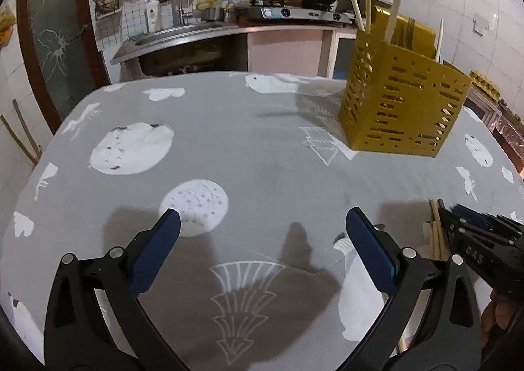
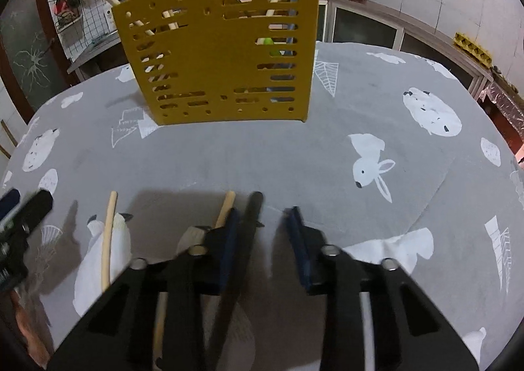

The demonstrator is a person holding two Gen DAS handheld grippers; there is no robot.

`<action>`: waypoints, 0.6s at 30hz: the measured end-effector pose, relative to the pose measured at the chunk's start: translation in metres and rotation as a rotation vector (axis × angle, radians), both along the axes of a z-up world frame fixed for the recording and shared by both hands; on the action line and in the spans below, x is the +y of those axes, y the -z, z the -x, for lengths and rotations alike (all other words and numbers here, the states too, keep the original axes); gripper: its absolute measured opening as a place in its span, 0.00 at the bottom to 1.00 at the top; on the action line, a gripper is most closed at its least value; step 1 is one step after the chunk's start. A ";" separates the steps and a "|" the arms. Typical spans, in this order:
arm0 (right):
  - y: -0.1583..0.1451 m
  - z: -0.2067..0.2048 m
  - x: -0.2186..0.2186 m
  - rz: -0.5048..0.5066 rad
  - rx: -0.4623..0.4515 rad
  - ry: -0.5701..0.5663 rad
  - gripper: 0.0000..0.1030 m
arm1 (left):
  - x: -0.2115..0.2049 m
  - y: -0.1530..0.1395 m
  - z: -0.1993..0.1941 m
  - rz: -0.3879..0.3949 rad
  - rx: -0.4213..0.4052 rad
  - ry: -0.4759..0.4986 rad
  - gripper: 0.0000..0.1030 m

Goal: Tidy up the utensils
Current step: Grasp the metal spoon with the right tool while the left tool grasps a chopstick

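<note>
Colours and patterns, table scene

Cloth [image 2: 229,158]: grey, printed with white rabbits, speckled white discs and white outline leaves. Holder [image 2: 222,53]: mustard yellow, walls pierced by rows of slots and small round holes; a green bit shows through one slot. Left gripper [image 1: 262,253] and right gripper [image 2: 262,240]: black frames, dark blue pads. Sticks [image 2: 108,240] on the cloth: pale wood. Handle [image 2: 249,220] beside them: black. Wall tiles [image 1: 458,10]: white.
</note>
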State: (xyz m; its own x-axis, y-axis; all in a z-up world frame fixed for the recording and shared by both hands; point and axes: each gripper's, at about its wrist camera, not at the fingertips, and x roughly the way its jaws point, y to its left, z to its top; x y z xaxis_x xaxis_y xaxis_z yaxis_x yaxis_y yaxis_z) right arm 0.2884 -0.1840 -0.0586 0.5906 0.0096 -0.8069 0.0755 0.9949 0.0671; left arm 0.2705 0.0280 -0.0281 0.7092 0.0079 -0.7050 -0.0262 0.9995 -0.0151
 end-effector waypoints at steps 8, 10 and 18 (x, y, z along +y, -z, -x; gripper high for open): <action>-0.004 0.007 -0.013 -0.030 -0.006 -0.026 0.09 | -0.016 0.009 -0.004 0.056 0.062 0.025 0.95; -0.006 0.011 -0.018 -0.021 -0.009 -0.025 0.09 | -0.022 0.010 -0.004 0.060 0.071 0.036 0.95; -0.005 0.025 -0.051 -0.018 0.000 0.013 0.09 | -0.053 0.020 -0.005 0.046 0.127 0.078 0.90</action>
State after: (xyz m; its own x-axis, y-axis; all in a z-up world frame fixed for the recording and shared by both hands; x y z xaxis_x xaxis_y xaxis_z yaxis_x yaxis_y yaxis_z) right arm 0.2635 -0.2350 -0.0536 0.5907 0.0166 -0.8067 0.0887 0.9924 0.0853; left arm 0.2758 -0.0254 -0.0480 0.6119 -0.0778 -0.7871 0.0466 0.9970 -0.0623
